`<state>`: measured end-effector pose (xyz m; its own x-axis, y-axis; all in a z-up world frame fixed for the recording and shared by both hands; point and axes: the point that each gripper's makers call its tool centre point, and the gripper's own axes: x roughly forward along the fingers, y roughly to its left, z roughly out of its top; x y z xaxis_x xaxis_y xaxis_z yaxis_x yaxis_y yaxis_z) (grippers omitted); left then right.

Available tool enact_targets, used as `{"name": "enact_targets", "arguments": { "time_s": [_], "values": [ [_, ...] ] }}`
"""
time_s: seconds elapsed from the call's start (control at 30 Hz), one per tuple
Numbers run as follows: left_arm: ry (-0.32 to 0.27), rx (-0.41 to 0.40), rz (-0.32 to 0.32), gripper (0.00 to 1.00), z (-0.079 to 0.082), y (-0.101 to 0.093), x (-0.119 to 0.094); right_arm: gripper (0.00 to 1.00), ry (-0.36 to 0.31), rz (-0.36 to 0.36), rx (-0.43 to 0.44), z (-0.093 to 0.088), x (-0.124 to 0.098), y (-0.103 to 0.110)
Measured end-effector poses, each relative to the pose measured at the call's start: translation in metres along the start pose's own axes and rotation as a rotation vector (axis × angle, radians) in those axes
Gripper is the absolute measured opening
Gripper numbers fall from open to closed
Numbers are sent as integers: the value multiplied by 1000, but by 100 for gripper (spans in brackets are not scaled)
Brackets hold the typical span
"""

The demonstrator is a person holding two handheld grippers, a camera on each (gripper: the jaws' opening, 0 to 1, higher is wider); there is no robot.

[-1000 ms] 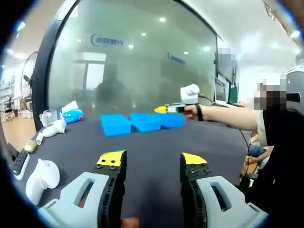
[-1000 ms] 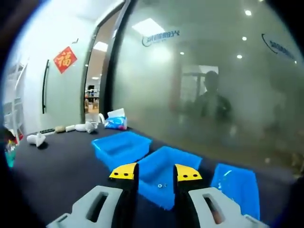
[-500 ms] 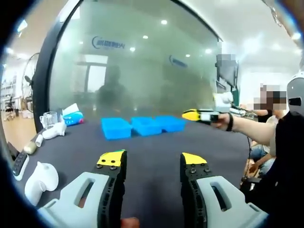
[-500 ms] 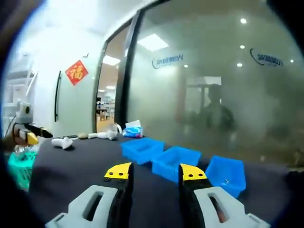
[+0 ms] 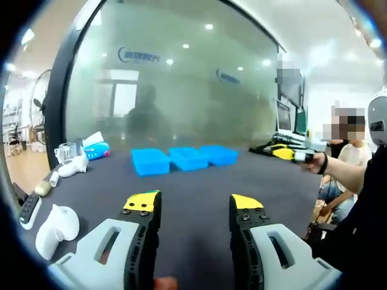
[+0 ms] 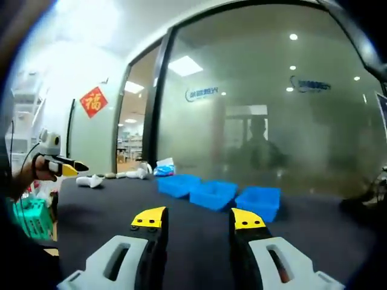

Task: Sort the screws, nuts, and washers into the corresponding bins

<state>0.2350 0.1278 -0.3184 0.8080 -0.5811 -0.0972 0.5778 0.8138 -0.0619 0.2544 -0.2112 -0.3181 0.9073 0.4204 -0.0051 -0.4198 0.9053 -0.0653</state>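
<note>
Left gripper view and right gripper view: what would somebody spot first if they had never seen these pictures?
Three bright blue bins stand in a row at the far side of the dark table, in front of a big frosted glass wall. Close up, the left hand-held gripper rises with yellow tips, jaws apart and holding nothing. On the wall beside the glass in the right gripper view hangs a red diamond sign.

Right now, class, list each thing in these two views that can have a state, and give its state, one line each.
Left claw: open, holding nothing.
Right claw: open, holding nothing.
Three blue bins: upright in a row on the dark table, tops open; contents cannot be seen.
Clear mug: upright.
</note>
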Motion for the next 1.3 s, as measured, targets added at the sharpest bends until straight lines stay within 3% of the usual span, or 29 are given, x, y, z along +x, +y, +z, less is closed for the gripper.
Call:
{"name": "enact_targets", "arguments": {
  "time_s": [0.27, 0.9, 1.3],
  "values": [
    [-3, 0, 7, 44, 0, -1, -6, 37, 23, -33, 10, -16, -23, -6],
    [-15, 6, 3, 44, 6, -4, -8, 36, -8, -24, -14, 1, -25, 0],
    [-17, 7, 5, 44, 5, -4, -8, 36, 5, -32, -31, -3, -29, -2]
  ]
}}
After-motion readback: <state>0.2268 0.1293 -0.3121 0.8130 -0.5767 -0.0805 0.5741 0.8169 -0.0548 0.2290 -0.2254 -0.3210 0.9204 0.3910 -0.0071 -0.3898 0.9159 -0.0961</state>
